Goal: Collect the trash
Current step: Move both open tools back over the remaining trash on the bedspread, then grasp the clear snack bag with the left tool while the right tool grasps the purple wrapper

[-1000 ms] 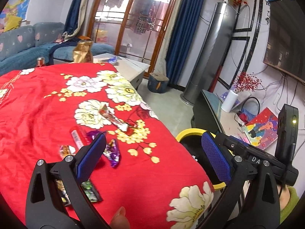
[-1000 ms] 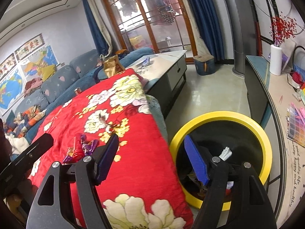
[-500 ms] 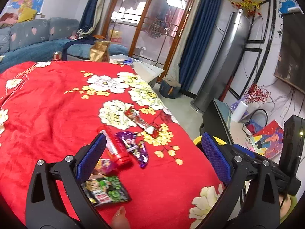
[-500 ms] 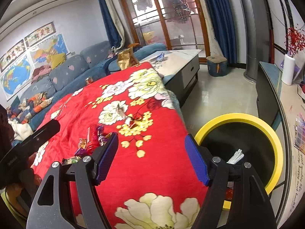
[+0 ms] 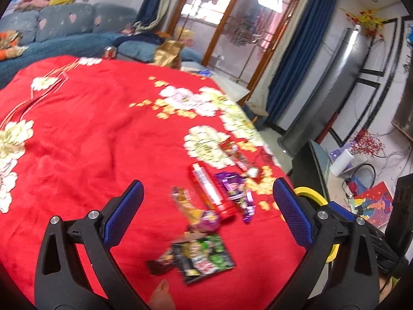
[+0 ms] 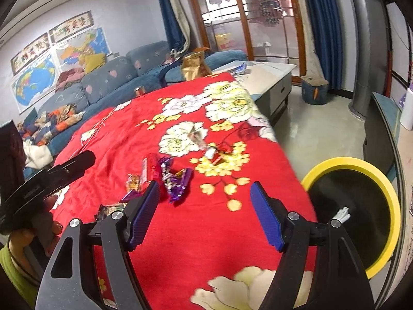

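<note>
Right tongs held wide apart above red floral cloth on counter, nothing gripped. Purple wrapper, red tube and small wrappers scattered on cloth just beyond left finger. Yellow-rimmed black bin located right of counter on floor. Left tongs seen at left edge.

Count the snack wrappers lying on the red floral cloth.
5: green-black packet nearest, orange-purple wrapper behind it, red tube-shaped wrapper, purple foil wrapper, red-silver wrapper farthest. Blur may hide more.
</note>
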